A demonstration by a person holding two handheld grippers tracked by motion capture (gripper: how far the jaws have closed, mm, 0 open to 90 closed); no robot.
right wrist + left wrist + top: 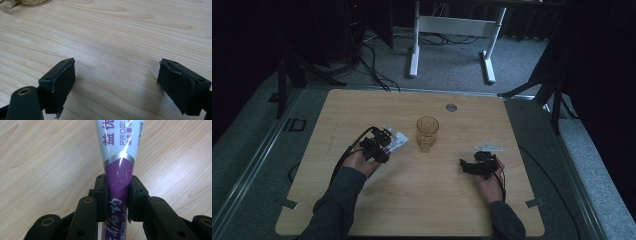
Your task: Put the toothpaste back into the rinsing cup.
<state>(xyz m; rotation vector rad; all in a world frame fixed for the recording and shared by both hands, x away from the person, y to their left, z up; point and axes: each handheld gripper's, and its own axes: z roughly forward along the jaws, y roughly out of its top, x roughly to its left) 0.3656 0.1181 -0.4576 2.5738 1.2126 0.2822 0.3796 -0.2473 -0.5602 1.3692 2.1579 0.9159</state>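
A purple-and-white toothpaste tube (118,170), printed "PROBI" beside Chinese characters, is clamped by the left gripper (118,200) over the tabletop (422,195), left of centre. The right gripper (117,85) is held wide open, nothing between its jaws.

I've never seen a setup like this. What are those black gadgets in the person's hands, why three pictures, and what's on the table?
A person sits at a wooden table with a hand-held gripper in each hand: black two-jaw clamps squeezed by hand. One picture looks down from above; the other two come from small cameras riding on each gripper. The left hand-held gripper is clamped on a purple and white toothpaste tube. The right hand-held gripper rests with its jaws wide apart, holding nothing. An amber glass mug stands on the table between them.
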